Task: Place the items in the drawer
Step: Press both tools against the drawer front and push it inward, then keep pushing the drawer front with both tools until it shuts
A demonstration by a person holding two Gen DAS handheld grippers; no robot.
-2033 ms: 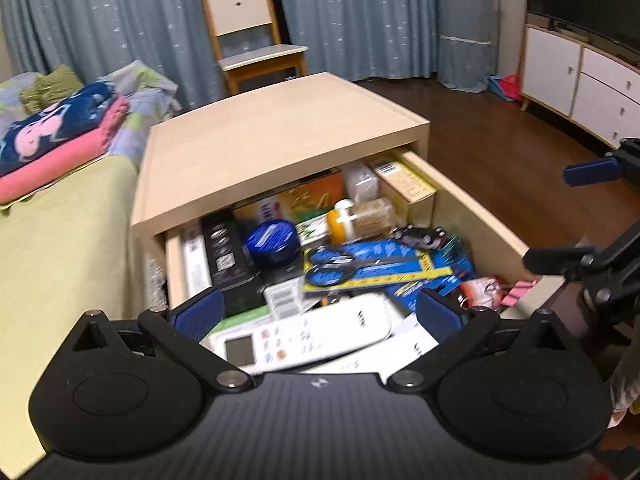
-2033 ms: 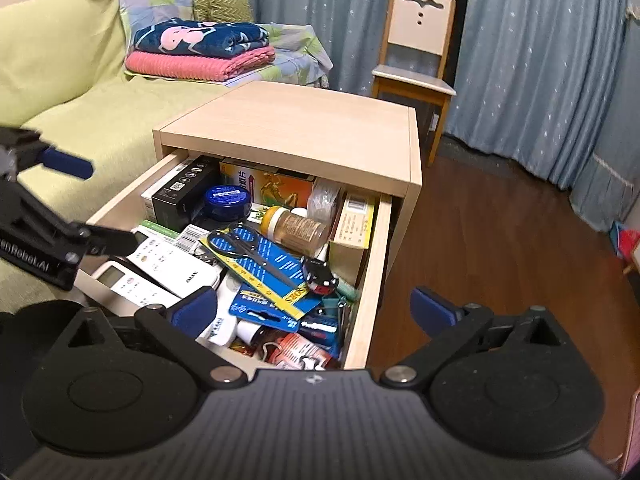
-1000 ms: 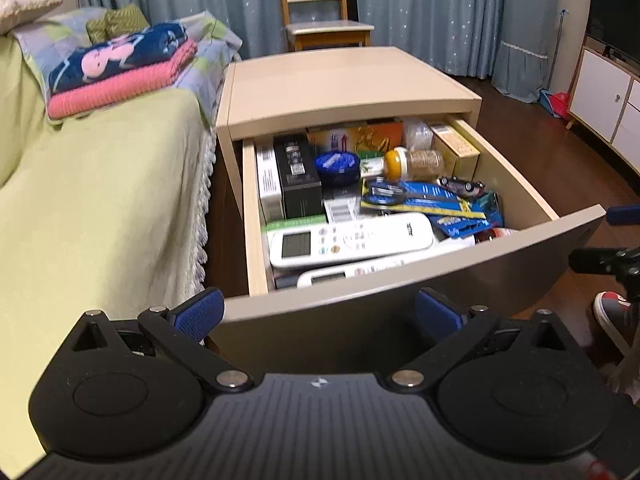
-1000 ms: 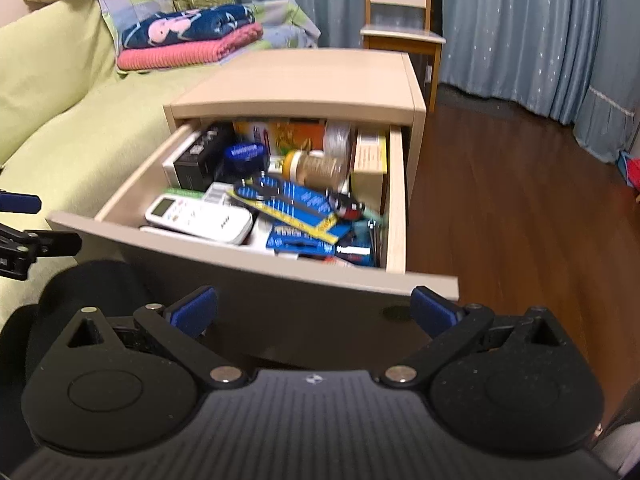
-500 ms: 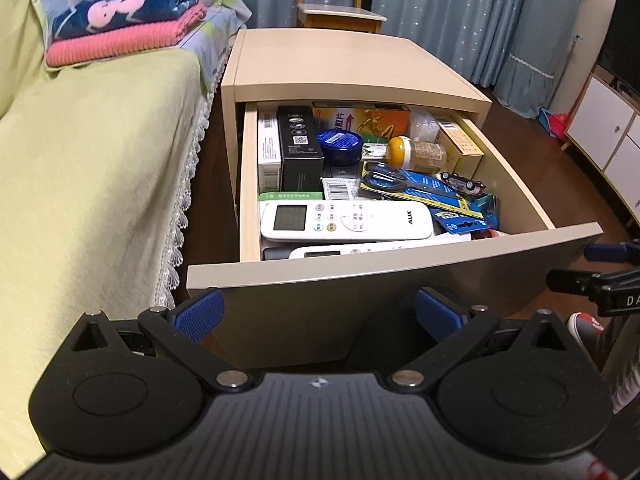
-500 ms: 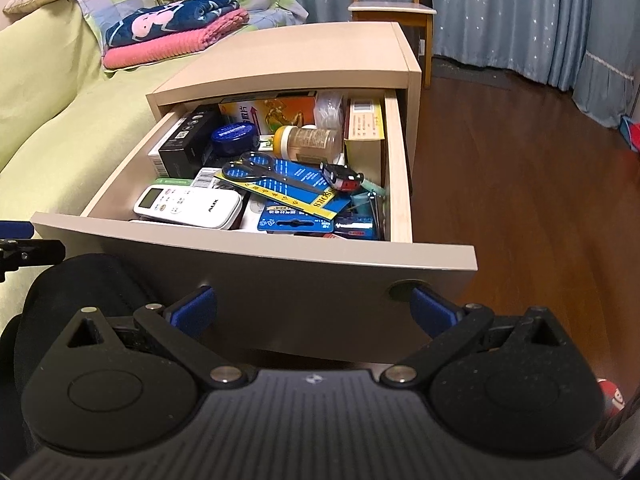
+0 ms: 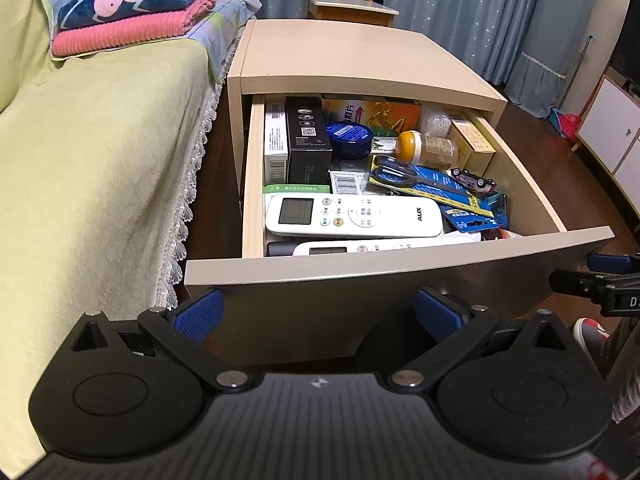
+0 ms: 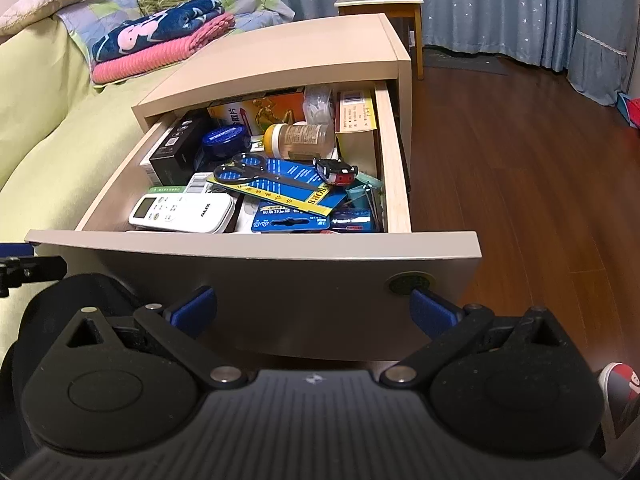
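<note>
Drawer (image 7: 400,276) of pale wood stands pulled out, crammed: white remote control (image 7: 354,216) nearest its front, black-handled scissors (image 8: 256,172) at twelve o'clock beyond. Both grippers, left gripper (image 7: 318,314) and right gripper (image 8: 314,306), have backed off from over the contents to before the front panel, jaws wide, empty; placing looks finished, closing likely remains.

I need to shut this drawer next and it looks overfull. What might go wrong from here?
1. The scissors and toy car lie on top of the heap in the drawer; they may catch the cabinet top when it slides in.
2. The bottle lies on its side and may roll.
3. Both the left gripper and right gripper are open and empty before the front panel; a one-sided push might skew it.
</note>
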